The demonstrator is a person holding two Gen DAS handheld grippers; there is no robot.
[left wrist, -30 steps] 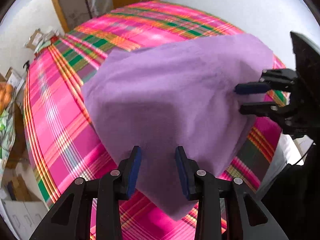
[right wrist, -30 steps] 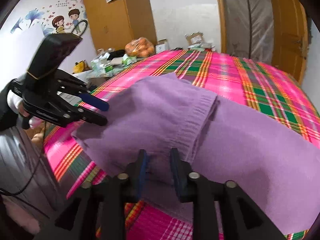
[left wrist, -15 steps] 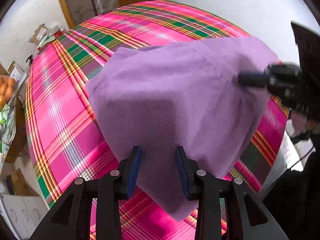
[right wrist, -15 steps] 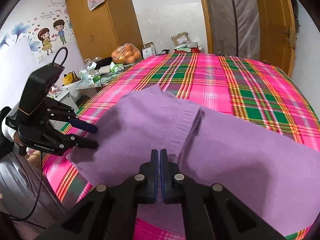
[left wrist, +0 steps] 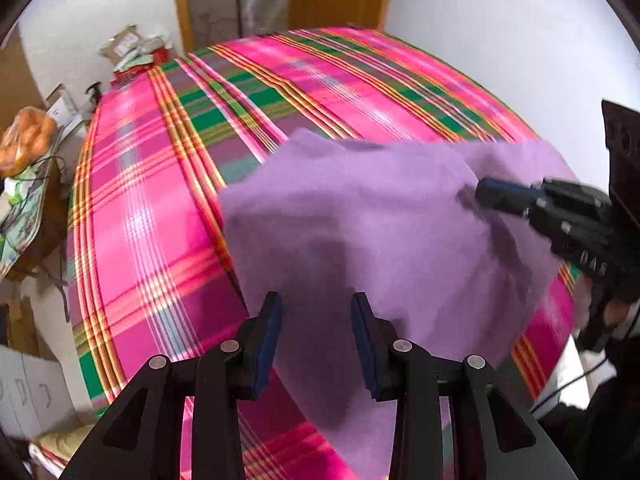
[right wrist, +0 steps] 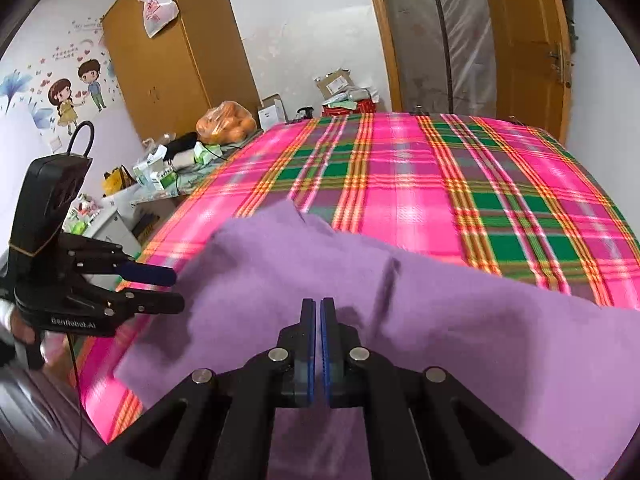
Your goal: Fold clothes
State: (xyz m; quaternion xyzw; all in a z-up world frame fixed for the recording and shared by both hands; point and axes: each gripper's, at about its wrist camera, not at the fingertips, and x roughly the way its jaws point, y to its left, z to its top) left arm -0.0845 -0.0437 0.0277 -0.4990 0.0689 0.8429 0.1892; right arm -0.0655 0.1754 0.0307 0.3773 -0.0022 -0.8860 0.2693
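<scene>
One purple garment [left wrist: 360, 232], spread across the lower middle and right of the left wrist view, lying on one bed under a pink, green and yellow plaid bedspread [left wrist: 160, 208]. Two grippers. One clear bag of orange fruit [right wrist: 226, 122] at upper left-centre of the right wrist view, sitting among boxes and clutter on a side surface beside the bed. One white plastic bag [right wrist: 158, 10] hanging at the top of a wooden wardrobe [right wrist: 176, 64], upper left.

Left gripper [left wrist: 316, 340] at bottom centre of its own view: fingers [left wrist: 268, 340] wide apart, holding nothing, with purple cloth lying between and beyond the tips; contact with the cloth not clear. Same gripper also at the left edge of the right wrist view, fingers apart, tips at the cloth's near edge.

Right gripper [right wrist: 318, 344] at bottom centre of its own view: fingers pressed together, blue pads meeting. Cloth lies around and below the tips, but whether any is pinched between them cannot be told. In the left wrist view, blurred at right, tips against a raised fold of the garment.
</scene>
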